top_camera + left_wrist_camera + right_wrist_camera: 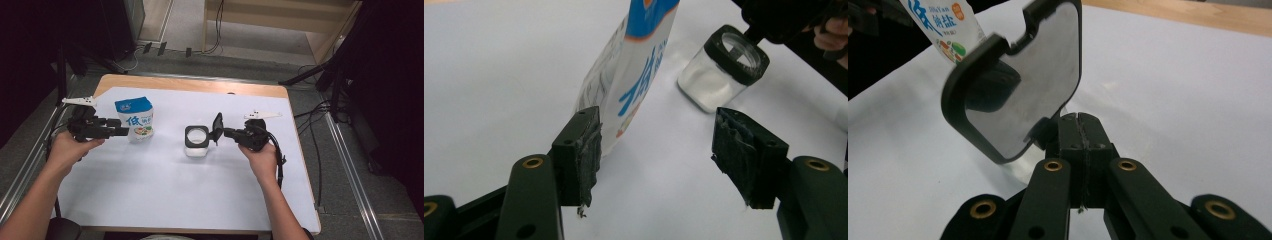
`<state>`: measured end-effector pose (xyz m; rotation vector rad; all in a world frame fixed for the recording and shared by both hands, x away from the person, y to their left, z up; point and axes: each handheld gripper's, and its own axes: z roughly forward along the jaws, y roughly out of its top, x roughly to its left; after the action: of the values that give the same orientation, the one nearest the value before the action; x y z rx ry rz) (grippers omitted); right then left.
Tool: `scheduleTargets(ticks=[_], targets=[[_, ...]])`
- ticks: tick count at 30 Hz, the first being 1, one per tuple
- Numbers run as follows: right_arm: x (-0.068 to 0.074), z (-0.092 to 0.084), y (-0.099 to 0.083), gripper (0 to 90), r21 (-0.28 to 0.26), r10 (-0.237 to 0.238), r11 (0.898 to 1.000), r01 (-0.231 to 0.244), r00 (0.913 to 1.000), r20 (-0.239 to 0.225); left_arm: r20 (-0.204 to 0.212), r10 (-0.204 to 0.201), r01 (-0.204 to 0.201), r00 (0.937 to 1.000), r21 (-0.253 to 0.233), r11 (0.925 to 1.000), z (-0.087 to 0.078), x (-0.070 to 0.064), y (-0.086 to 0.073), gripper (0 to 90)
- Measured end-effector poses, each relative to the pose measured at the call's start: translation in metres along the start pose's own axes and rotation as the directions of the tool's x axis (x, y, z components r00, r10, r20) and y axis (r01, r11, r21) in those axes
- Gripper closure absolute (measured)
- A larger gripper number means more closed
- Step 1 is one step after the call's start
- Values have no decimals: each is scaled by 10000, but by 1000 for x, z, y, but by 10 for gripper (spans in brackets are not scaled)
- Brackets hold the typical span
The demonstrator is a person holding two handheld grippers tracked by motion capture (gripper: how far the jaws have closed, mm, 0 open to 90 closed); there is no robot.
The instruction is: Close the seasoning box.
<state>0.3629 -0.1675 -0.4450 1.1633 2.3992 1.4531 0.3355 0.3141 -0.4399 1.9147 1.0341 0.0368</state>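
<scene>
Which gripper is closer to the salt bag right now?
Left. The left gripper, jaws open, sits right beside the salt bag, one pad at its lower edge. The right gripper is beyond the jar, shut on the edge of the jar's flipped-up lid.

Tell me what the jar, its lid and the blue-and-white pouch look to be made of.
Jar: clear, glossy glass or hard plastic, since white powder shows through it.
Lid: matte black plastic frame around a shiny, reflective panel.
Pouch: thin glossy printed plastic film, creased at its edges.
</scene>
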Motion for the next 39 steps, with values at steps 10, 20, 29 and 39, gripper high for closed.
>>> scheduleTargets(ticks=[10, 20, 29, 39], targets=[[2, 3, 11, 900, -192, -107, 9998, 104, 9998, -176, -90, 95, -93, 9999, 232, 9997, 5, -6, -16, 382], [6, 6, 13, 900, -268, -161, 9995, 156, 9997, -191, 124, 158, -159, 9998, 85, 9998, 2, -13, -28, 389], [10, 7, 14, 900, -329, -204, 9993, 196, 9996, -219, 103, 312, -313, 9995, 20, 9995, 4, -25, -29, 391], [14, 13, 15, 900, -337, -206, 9992, 193, 9991, -381, 104, 474, -476, 9988, 124, 9988, 6, -27, -31, 392]])
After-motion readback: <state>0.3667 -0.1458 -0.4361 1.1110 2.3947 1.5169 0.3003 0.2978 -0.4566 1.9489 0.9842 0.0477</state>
